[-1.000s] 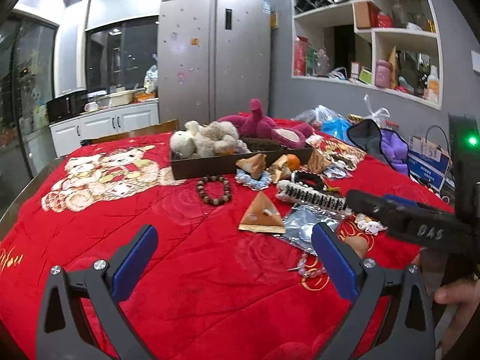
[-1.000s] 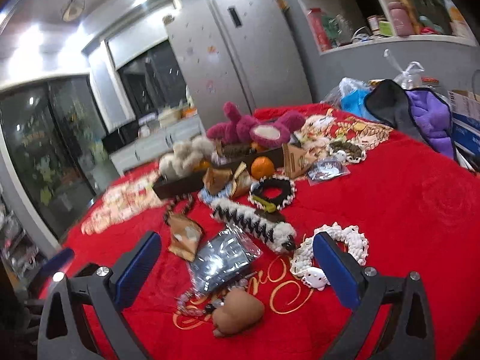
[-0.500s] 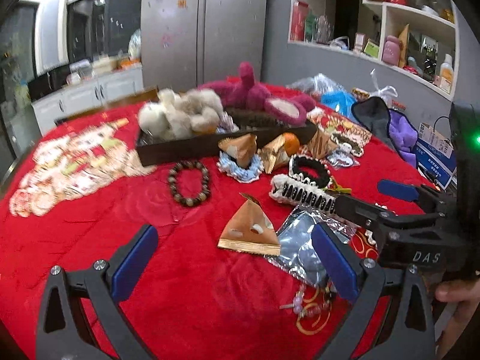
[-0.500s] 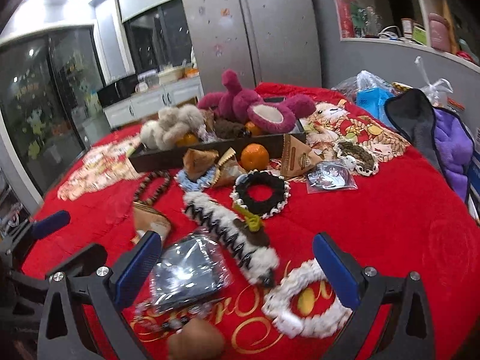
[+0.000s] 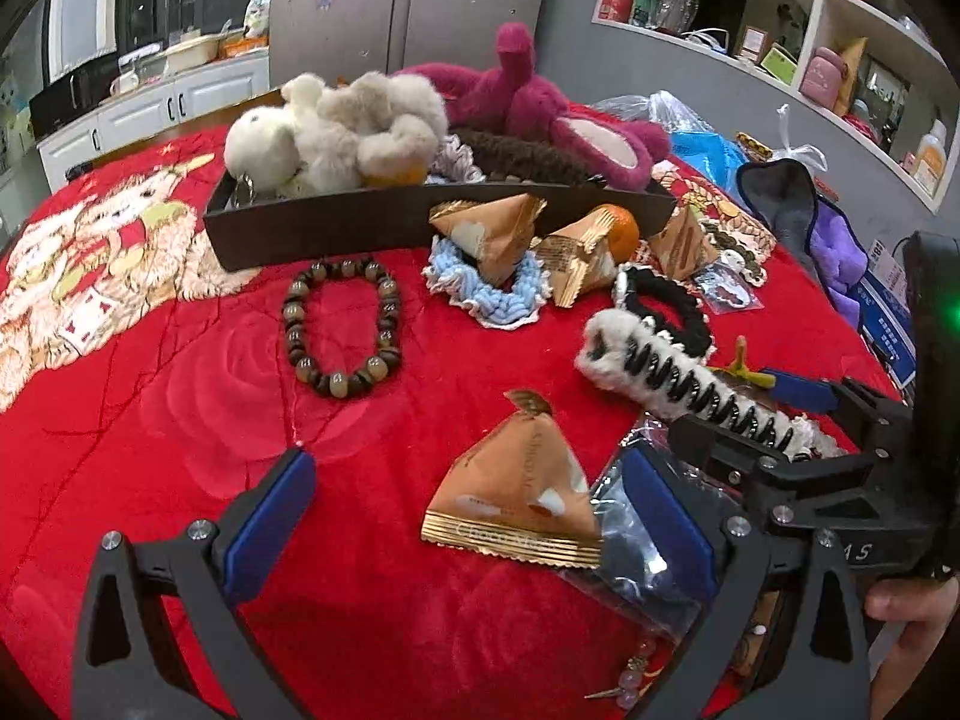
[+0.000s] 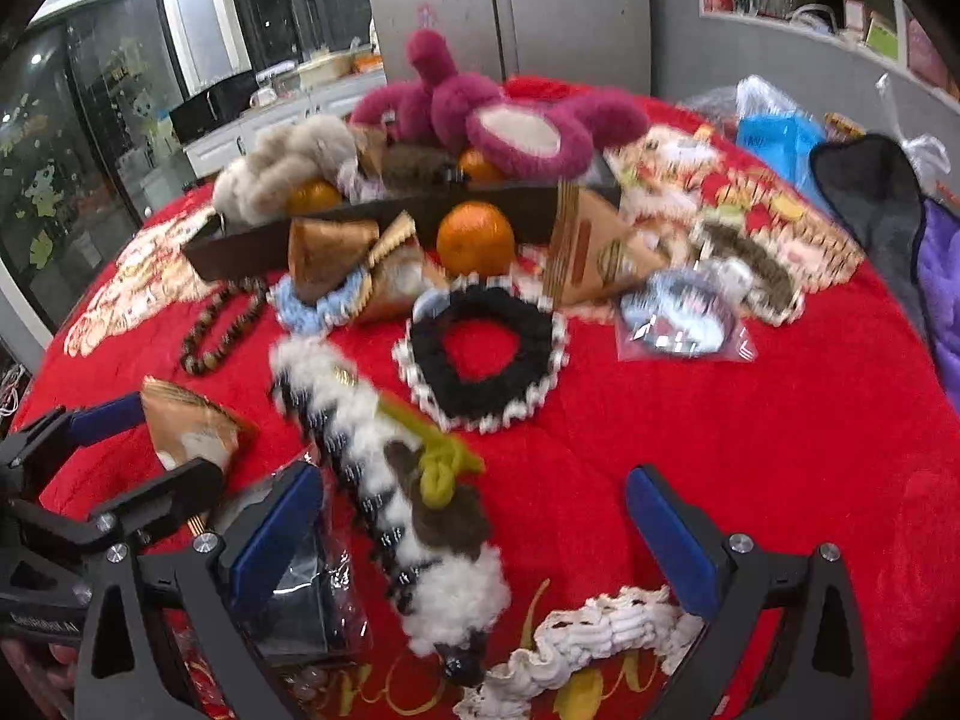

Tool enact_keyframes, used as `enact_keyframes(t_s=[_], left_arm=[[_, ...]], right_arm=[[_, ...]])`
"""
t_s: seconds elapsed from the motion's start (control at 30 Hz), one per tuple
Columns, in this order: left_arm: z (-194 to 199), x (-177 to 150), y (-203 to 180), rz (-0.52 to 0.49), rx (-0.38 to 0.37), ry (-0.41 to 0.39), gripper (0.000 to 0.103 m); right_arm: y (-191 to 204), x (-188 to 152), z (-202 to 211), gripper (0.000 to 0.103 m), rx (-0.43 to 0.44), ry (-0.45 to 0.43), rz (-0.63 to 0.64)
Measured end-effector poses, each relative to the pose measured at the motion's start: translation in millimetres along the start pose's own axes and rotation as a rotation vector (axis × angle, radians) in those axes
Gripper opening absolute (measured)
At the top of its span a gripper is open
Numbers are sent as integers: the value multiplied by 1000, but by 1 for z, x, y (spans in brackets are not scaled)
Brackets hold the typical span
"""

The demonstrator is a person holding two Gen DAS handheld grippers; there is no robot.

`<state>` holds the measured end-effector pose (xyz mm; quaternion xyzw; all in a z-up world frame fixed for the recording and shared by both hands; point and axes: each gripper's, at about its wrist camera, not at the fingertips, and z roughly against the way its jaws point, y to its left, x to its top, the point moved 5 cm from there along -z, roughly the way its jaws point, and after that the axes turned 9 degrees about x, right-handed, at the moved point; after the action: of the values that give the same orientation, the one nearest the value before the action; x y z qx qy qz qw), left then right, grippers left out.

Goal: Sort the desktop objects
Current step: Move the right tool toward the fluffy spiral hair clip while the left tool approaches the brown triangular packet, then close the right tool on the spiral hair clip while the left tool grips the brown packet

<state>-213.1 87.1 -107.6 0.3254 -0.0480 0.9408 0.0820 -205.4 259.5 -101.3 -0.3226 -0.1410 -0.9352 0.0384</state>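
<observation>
L wrist view: left tongs wide open, nothing held, low over the red-covered tabletop. Triangular gold snack packet lies flat directly ahead betw. the pads, crimped long edge running crosswise to the tongs, peak pointing away. Clear plastic bag tucked under its right side. Bead bracelet further ahead-left; dark tray w/ plush toys at the back. Right tongs enter from the right, over the fuzzy hair claw.

R wrist view: right tongs also open, empty. Hair claw lies betw. the pads, long axis roughly along the approach, tilted left at the far end. Black scrunchie beyond it.

Judgement: each tong is nearest its own item; packet suits the left, claw the right. Claw grip across its narrow width looks feasible.
</observation>
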Motion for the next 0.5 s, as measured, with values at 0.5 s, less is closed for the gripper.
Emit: enact_keyframes(t_s=[0.5], left_arm=[[-5,-1,4,18,4,27,103]], right_arm=[[6,-2,-7,103,-92,31,39]])
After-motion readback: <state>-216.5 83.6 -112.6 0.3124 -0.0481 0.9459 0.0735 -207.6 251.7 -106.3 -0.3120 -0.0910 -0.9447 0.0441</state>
